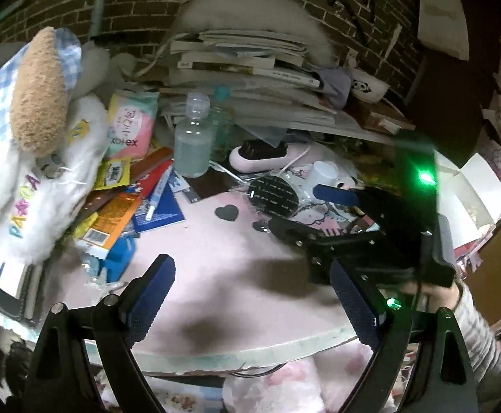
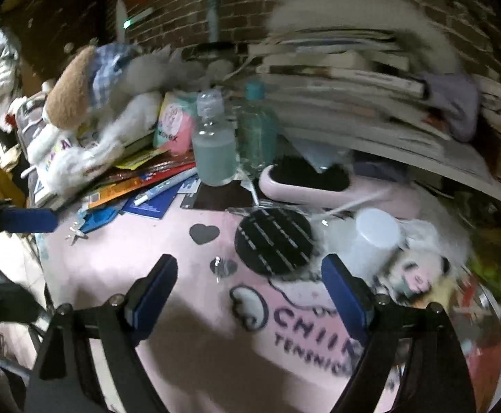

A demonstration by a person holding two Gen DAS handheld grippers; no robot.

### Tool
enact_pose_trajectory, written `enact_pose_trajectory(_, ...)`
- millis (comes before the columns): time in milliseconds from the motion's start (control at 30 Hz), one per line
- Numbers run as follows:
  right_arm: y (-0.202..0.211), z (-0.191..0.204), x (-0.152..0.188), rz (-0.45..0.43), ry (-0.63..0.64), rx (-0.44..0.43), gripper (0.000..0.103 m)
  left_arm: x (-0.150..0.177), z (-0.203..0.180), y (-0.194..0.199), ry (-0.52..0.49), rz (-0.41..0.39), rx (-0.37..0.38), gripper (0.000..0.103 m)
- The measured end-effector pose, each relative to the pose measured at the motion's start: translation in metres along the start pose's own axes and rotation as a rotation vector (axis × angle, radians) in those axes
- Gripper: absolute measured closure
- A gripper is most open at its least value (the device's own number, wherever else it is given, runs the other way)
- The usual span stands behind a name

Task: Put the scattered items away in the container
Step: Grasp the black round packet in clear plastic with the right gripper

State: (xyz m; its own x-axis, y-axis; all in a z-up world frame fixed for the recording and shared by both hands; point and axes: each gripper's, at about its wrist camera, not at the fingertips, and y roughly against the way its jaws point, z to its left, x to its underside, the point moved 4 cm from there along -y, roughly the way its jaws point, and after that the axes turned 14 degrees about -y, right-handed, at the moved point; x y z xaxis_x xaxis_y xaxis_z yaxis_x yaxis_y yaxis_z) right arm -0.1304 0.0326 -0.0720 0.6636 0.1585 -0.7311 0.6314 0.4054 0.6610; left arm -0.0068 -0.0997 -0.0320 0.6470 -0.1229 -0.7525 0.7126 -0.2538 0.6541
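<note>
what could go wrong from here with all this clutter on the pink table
1. The clear bottle stands upright beside the teal bottle; a sweep from the open right gripper could topple both.
2. The white cable trails from the pink device past the black round pad; lifting the pad may snag it.
3. The book stack leans over the table, and a bump could likely bring it down.

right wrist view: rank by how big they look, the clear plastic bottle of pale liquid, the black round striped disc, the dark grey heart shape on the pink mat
1. Clear plastic bottle of pale liquid and black round striped disc: similar apparent size, and the disc lies nearer the camera, so unranked.
2. Dark grey heart shape: clearly smallest.
</note>
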Motion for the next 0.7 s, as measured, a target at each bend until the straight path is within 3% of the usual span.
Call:
enact_pose_trajectory(100,-0.016,-0.002,-0.003,0.029,0.039,0.025,0.019,0.002,0.003,0.001,-0.001,0.003,-0.002,0.012)
enact_pose_trajectory(200,-0.021,-0.005,-0.008,0.053,0.019,-0.013,0.019,0.002,0.005,0.001,-0.001,0.004,-0.006,0.012)
enact_pose_trajectory(300,-0.024,-0.005,-0.012,0.037,0.076,0.043,0.018,0.002,0.005,0.0,-0.005,0.007,-0.003,0.012)
enact_pose_trajectory(467,-0.041,-0.005,-0.012,0.106,0.12,0.049,0.016,0.003,0.003,0.0,-0.024,0.016,-0.017,0.012)
enact_pose_trajectory(700,-0.054,-0.014,-0.016,0.131,0.115,0.077,0.016,0.003,0.002,0.0,-0.042,0.029,-0.027,0.012)
